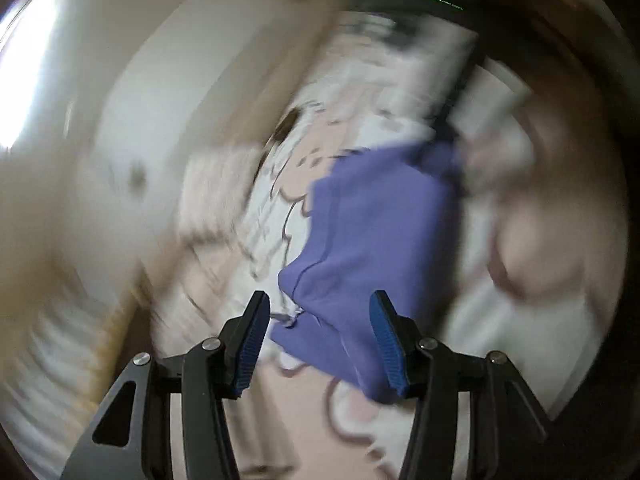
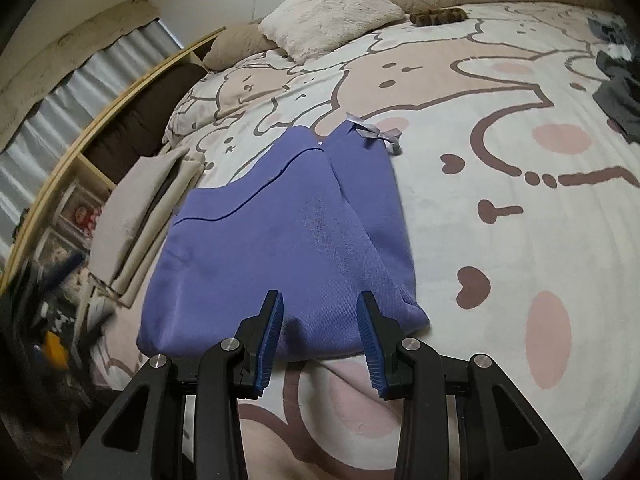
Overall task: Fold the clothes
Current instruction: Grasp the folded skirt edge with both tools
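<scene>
purple knit garment (image 2: pixel 288 240), soft and limp, lies partly folded on the cartoon-print bedspread (image 2: pixel 500 240); best pinched at its 6 o'clock hem. right tongs (image 2: pixel 320 340) and left tongs (image 1: pixel 316 344) hover released, empty. folded beige cloths (image 2: pixel 132 220) at 9 o'clock.

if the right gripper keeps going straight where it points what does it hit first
Most likely the purple garment, whose near edge lies between the open fingers of the right gripper; depth is uncertain.
</scene>
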A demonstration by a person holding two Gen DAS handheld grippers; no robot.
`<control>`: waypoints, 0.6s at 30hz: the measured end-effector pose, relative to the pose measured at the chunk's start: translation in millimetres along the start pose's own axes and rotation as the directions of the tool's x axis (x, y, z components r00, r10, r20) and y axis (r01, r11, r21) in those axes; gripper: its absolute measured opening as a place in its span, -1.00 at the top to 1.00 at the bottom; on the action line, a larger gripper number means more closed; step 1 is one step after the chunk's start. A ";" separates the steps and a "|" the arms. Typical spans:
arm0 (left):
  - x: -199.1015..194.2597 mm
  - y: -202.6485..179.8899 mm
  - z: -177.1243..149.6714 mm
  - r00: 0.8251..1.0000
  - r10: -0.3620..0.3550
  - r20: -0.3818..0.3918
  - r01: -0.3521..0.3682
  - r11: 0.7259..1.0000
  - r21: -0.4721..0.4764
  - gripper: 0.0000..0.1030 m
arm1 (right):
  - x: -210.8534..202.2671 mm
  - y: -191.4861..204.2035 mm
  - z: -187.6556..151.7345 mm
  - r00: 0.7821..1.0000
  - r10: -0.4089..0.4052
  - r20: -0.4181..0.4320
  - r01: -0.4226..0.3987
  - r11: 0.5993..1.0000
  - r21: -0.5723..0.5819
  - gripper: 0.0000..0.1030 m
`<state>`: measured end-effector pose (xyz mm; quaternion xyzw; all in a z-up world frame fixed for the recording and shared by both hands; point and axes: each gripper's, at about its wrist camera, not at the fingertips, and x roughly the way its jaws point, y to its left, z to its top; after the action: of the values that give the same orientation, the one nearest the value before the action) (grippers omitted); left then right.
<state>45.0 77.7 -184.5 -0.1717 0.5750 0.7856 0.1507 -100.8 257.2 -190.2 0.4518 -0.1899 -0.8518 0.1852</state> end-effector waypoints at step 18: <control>57.5 -73.4 -14.4 0.985 0.174 -0.007 -0.156 0.901 0.404 0.07 | 0.7 -3.5 -0.5 1.000 0.022 -0.012 -0.022 1.000 0.017 0.24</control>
<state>26.7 87.8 -276.5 -0.1046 0.7397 0.6566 0.1035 -101.2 259.8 -192.7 0.4564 -0.2011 -0.8452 0.1919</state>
